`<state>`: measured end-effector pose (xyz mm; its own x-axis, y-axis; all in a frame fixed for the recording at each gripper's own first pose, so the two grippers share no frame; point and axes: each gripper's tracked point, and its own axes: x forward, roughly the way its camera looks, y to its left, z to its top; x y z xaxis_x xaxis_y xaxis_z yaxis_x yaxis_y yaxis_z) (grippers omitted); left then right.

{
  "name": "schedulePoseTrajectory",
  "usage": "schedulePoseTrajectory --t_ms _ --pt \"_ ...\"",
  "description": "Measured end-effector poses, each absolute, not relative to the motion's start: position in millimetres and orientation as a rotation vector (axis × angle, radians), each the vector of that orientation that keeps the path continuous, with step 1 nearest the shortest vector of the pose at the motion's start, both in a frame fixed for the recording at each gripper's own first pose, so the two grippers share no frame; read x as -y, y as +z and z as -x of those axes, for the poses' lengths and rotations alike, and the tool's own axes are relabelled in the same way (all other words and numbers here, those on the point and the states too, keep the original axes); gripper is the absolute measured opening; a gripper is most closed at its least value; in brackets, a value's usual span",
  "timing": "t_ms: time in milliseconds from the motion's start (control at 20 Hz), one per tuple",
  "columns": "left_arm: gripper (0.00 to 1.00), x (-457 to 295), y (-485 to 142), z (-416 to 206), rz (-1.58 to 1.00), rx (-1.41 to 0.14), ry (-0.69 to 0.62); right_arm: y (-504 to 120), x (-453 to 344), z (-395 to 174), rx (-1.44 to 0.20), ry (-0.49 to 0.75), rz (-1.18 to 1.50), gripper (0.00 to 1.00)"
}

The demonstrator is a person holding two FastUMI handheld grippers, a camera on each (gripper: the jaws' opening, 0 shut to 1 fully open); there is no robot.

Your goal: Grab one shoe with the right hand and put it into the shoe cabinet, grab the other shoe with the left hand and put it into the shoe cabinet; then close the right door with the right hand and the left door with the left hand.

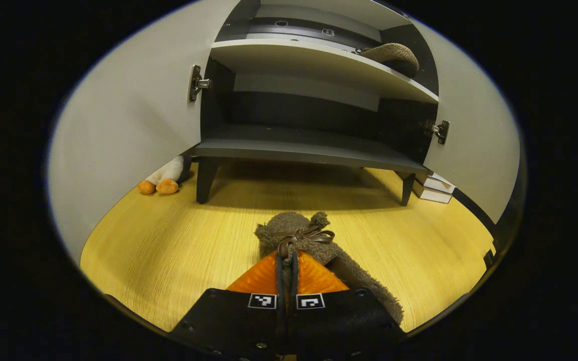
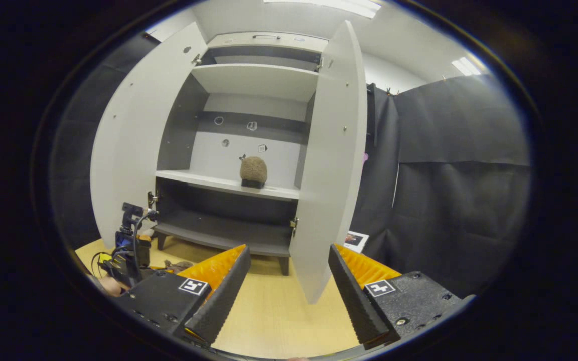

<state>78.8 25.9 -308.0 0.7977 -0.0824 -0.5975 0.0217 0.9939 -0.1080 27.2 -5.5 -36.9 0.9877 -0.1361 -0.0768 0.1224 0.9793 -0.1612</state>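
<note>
Flanking the shoe cabinet (image 1: pixel 314 150): plush toy (image 1: pixel 164 179), white boxes (image 1: pixel 434 188).

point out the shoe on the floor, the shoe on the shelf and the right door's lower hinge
shoe on the floor (image 1: pixel 296 226), left gripper view, fuzzy toe
shoe on the shelf (image 2: pixel 253 169), right gripper view, rounded upper
lower hinge (image 1: pixel 440 131), left gripper view, metal plate

Wood floor (image 1: pixel 168 250) w/ shoe (image 1: pixel 289 228), poss. lifted, cabinet shelf (image 2: pixel 229 183) w/ other shoe (image 2: pixel 253 169)

Pale wood-grain floor (image 1: pixel 178 240) laid underfoot. Black cloth wall (image 2: pixel 459 200) hung at right. White ceiling (image 2: pixel 399 35) lit by strip lights (image 2: pixel 462 65). White boxes (image 1: pixel 432 188) stacked on floor. Plush toy (image 1: pixel 166 178) left on floor.
</note>
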Motion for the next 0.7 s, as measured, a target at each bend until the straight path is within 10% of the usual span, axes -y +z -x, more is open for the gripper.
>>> schedulePoseTrajectory --t_ms 700 --pt "0.0 1.0 -108.6 -91.5 0.114 -0.266 -0.16 -39.8 -10.0 -36.0 -0.082 -0.079 0.134 1.0"
